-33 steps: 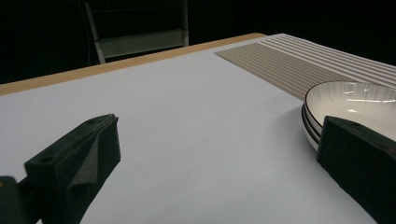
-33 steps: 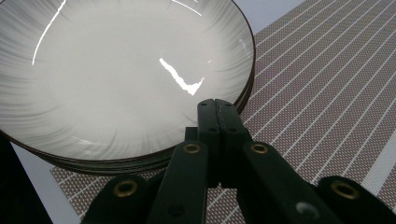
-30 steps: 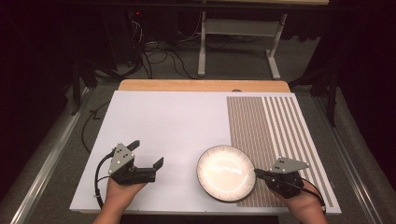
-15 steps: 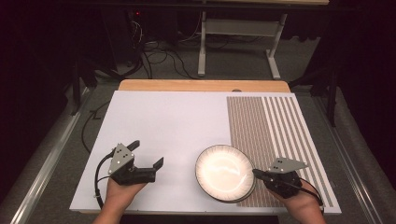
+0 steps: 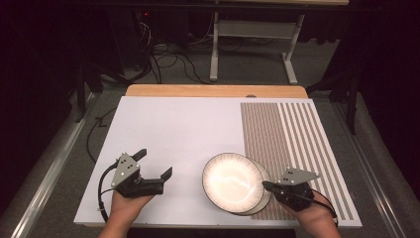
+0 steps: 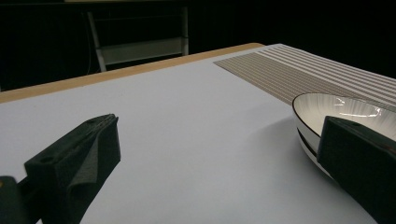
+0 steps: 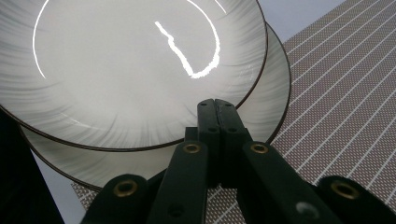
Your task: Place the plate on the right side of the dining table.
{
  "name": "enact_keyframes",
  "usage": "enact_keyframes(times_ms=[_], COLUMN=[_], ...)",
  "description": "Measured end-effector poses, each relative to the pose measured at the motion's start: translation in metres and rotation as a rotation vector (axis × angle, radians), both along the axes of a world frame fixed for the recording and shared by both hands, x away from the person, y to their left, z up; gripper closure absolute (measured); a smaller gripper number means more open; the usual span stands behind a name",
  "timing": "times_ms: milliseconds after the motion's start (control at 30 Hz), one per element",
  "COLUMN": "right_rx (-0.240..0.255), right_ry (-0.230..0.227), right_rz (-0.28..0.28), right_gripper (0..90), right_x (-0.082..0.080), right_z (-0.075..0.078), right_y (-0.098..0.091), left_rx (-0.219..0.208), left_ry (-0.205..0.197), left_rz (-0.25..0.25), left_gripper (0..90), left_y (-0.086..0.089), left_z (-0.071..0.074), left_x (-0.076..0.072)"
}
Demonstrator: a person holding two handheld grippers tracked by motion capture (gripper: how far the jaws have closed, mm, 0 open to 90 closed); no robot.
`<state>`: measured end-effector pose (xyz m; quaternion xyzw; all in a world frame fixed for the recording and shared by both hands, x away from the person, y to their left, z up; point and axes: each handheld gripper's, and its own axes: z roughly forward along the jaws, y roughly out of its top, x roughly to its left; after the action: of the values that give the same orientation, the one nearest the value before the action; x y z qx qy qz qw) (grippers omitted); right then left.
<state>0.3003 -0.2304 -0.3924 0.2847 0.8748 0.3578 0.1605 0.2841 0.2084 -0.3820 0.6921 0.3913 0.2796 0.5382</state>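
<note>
Top plate (image 5: 231,179) now farther left on white board (image 5: 168,129), pinched by right claw (image 5: 266,186); left claw (image 5: 154,163) spread.

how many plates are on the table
2. The white dark-rimmed top plate lies shifted left on the matching lower plate, at the striped brown mat's near left edge. More could hide beneath.

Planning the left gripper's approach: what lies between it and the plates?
Bare white table, per the high view, between left gripper and plates.
</note>
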Motion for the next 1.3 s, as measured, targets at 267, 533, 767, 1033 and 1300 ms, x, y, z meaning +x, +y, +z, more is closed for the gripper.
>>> enact_keyframes(times_ms=[267,533,767,1033,1300], right_rx=[0.008,0.010,0.008,0.019,0.016], right_ry=[0.012,0.018,0.016,0.028,0.028], right_rz=[0.005,0.027,0.048,0.062,0.060], right_gripper=[90.0,90.0,90.0,90.0,90.0], right_x=[0.000,0.000,0.000,-0.001,0.000], right_z=[-0.001,-0.003,-0.005,-0.006,-0.007], right_y=[0.000,0.006,0.015,0.020,0.023], left_rx=[0.001,0.003,0.003,-0.003,-0.030], left_ry=[-0.002,-0.003,-0.004,0.010,0.055], left_rz=[-0.009,-0.006,-0.009,-0.040,-0.108], left_gripper=[0.0,0.0,0.0,0.0,0.0], left_y=[-0.001,0.000,0.000,-0.009,-0.030], left_z=[0.001,0.001,0.003,0.005,0.012], left_x=[0.000,0.001,0.000,-0.001,-0.002])
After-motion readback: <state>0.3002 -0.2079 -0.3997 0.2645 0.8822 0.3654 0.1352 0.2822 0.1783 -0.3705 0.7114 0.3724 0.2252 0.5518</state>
